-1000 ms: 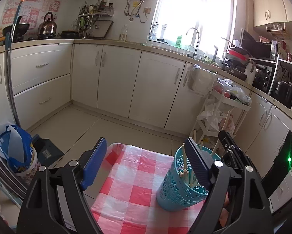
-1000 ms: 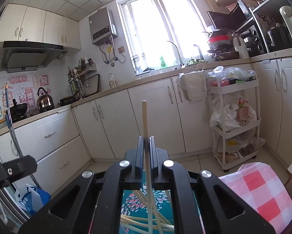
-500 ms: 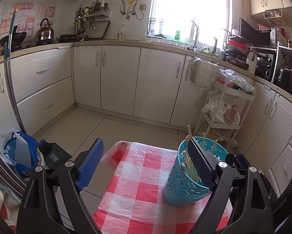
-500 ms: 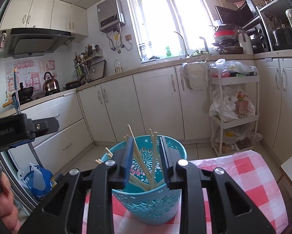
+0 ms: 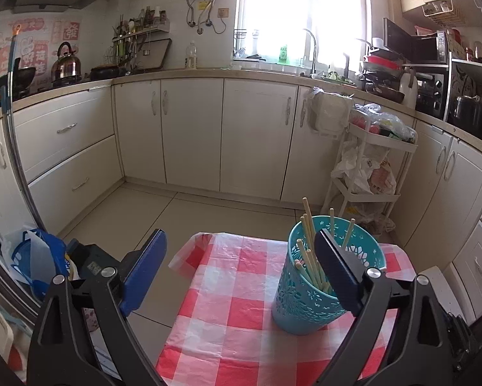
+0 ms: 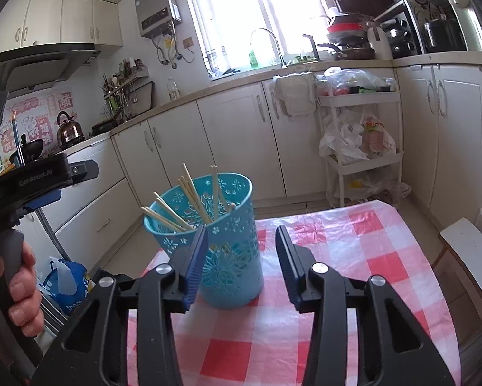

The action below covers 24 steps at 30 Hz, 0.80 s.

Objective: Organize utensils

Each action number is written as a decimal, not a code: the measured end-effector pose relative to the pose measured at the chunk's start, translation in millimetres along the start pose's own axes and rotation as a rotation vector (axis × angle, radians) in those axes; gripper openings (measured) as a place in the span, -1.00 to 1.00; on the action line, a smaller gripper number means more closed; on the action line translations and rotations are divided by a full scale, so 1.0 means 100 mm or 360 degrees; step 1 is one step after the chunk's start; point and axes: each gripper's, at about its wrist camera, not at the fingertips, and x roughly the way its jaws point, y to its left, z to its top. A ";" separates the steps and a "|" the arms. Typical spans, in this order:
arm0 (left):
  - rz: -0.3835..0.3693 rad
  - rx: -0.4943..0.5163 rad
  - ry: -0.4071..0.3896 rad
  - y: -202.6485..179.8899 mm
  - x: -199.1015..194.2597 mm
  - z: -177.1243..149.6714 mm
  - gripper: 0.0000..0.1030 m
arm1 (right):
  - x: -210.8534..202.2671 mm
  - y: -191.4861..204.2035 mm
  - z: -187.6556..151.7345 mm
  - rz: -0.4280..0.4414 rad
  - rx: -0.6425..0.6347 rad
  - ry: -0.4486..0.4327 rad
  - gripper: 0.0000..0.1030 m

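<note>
- "GenRobot.AI" legible on left gripper point(image 6: 76, 170) body; wall poster text unreadable.
- Left gripper jaws wide, opening, empty.
- Right gripper point(image 6: 242, 259) jaws half-spread, opening, empty.
- Chopsticks point(image 6: 192, 197) in teal holder point(image 6: 231, 257) on checked tablecloth point(image 6: 337, 234); lower ends hidden.

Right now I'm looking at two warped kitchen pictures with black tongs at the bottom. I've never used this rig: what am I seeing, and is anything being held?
There is no robot arm: a person carries a pair of hand-held tongs in each hand, each with a wide-angle camera looking along its fingers. One picture comes from the left tongs, the other from the right tongs. In the right-hand picture you can see the person's hand gripping the other handle. Both look at a table with a red-checked cloth. On it stands a blue cup holding chopsticks. Both tongs are empty and their jaws are opening. The cup sits beyond the right tongs, not gripped.
</note>
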 end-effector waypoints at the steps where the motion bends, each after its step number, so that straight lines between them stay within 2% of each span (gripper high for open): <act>1: -0.0008 0.0010 0.0007 -0.01 -0.01 -0.01 0.73 | -0.08 -0.02 -0.01 -0.0007 0.0012 0.0008 -0.10; 6: -0.0025 0.0056 0.0071 -0.03 -0.15 -0.25 0.76 | -0.50 -0.10 -0.11 -0.0079 0.0003 0.0047 0.13; 12: -0.0019 0.0029 0.0174 0.02 -0.40 -0.53 0.76 | -0.72 -0.19 -0.25 -0.0163 0.0006 0.0161 0.13; 19: -0.0040 0.0095 0.0154 0.01 -1.03 -0.71 0.85 | -1.18 -0.11 -0.29 -0.0130 0.0015 0.0129 0.26; 24: -0.0079 0.0053 0.0157 0.08 -1.48 -0.75 0.85 | -1.56 -0.01 -0.30 -0.0086 0.0041 0.0136 0.33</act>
